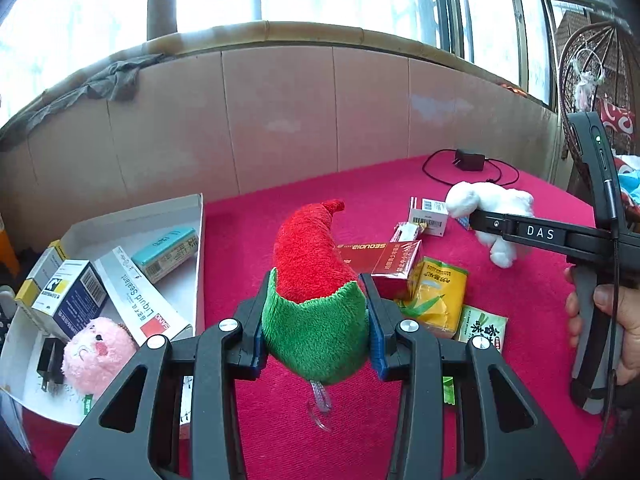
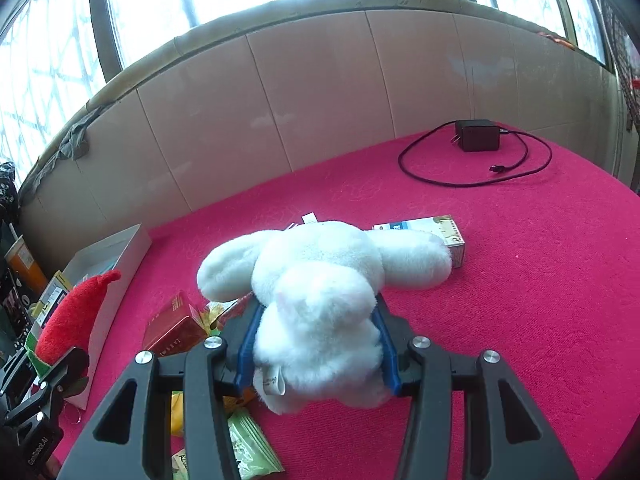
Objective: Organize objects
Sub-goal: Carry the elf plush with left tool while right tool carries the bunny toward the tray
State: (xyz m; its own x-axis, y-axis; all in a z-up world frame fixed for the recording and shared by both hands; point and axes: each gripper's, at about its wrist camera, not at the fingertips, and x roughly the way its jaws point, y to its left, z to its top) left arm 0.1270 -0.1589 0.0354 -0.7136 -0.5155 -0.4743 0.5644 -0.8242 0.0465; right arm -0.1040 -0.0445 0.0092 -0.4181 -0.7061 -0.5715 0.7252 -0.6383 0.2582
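Note:
My left gripper is shut on a red and green plush chili, gripped at its green base and lifted above the pink cloth. The same plush chili shows at the left edge of the right wrist view. My right gripper is shut on a white plush rabbit, its ears spread to either side; in the left wrist view the white rabbit hangs at the far right. A white box at the left holds cartons and a pink plush.
Red cartons, a yellow packet and a green sachet lie on the pink cloth. A small carton lies behind the rabbit. A black charger with its cable sits far right. A tiled wall runs behind.

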